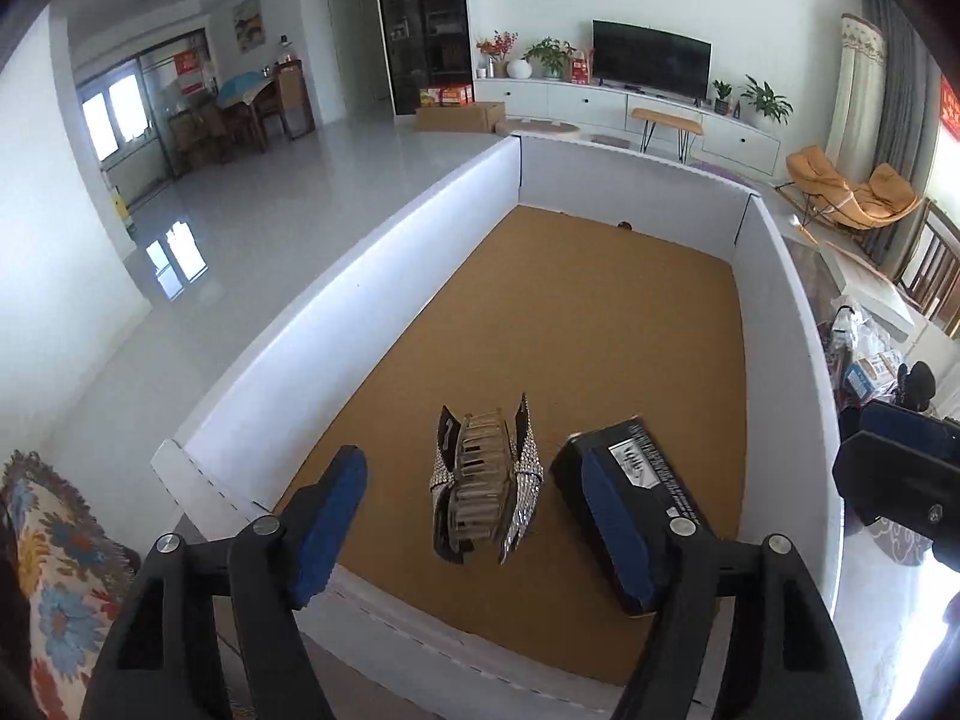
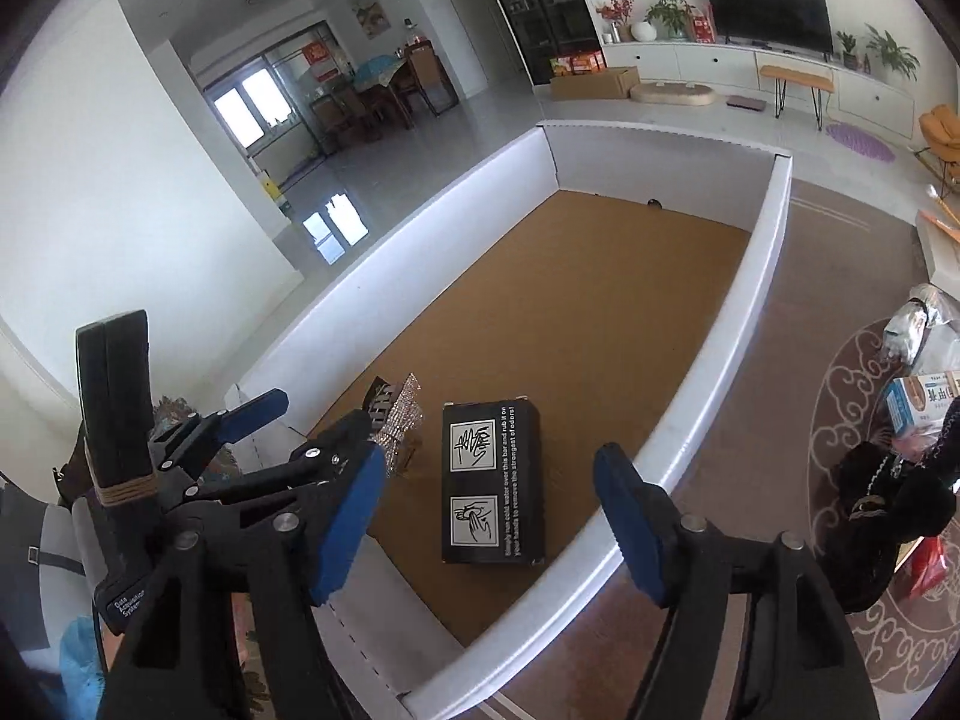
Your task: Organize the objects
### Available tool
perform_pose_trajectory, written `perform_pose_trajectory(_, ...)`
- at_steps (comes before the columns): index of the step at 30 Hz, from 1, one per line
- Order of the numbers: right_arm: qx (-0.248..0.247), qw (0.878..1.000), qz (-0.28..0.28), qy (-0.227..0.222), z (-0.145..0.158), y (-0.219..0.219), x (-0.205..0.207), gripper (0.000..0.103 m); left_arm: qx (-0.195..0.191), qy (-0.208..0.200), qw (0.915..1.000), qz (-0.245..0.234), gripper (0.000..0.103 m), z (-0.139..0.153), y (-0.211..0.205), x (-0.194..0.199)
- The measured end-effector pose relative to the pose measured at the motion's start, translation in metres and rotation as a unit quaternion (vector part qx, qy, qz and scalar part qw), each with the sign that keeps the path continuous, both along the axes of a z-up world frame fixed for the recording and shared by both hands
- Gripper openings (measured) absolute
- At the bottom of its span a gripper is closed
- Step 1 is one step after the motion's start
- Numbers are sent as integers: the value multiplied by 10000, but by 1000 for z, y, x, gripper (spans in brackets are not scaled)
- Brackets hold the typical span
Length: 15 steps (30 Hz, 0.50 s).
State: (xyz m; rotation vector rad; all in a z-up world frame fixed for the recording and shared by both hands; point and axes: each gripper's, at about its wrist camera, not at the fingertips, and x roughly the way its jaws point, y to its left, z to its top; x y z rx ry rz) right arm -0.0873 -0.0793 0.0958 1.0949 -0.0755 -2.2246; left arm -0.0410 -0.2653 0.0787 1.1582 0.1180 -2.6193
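A sparkly rhinestone hair claw clip (image 1: 487, 477) lies on the brown cork floor of a white-walled box (image 1: 336, 324), near its front edge. A black printed box (image 1: 636, 480) lies just right of the clip. My left gripper (image 1: 474, 525) is open and empty, its blue pads either side of the clip and above it. In the right wrist view the black box (image 2: 493, 483) lies flat with the clip (image 2: 397, 420) to its left. My right gripper (image 2: 489, 525) is open and empty above the black box. The left gripper (image 2: 288, 426) shows at the left there.
The box's white walls (image 2: 708, 396) enclose the cork floor (image 2: 576, 312). A floral cushion (image 1: 54, 564) lies at the left. Packages and a black item (image 2: 900, 498) lie on a patterned rug at the right. Living-room furniture stands beyond.
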Motion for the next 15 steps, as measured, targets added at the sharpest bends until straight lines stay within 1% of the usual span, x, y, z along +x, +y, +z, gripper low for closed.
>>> perform_pose_trajectory(3, 271, 9968, -468, 586, 0, 56, 16, 99, 321, 394, 9979, -403, 73, 17, 35, 19)
perform_pose_trajectory(4, 407, 9946, -661, 688, -2, 79, 20, 100, 445, 495, 9956, -655, 73, 25, 57, 25)
perform_pose_trajectory(6, 752, 9887, -1076, 725, -20, 121, 25, 101, 729, 619, 9869, -1299, 76, 32, 102, 40)
perform_pose_trajectory(8, 1158, 9802, -1495, 587, -42, 169, 30, 101, 909, 613, 9765, -1858, 91, 29, 153, 57)
perform_pose_trajectory(10, 1574, 9685, -1881, 421, -66, 213, 34, 101, 1028, 488, 9687, -2204, 94, 12, 200, 70)
perform_pose_trajectory(12, 1880, 9564, -2226, 209, -83, 254, 41, 101, 1020, 161, 9635, -2470, 94, -21, 245, 75)
perform_pose_trajectory(14, 1949, 9488, -2486, 30, -93, 288, 54, 101, 822, -229, 9633, -2544, 94, -56, 277, 66)
perform_pose_trajectory(15, 1961, 9457, -2591, -23, -96, 300, 60, 101, 708, -360, 9633, -2564, 94, -70, 287, 59)
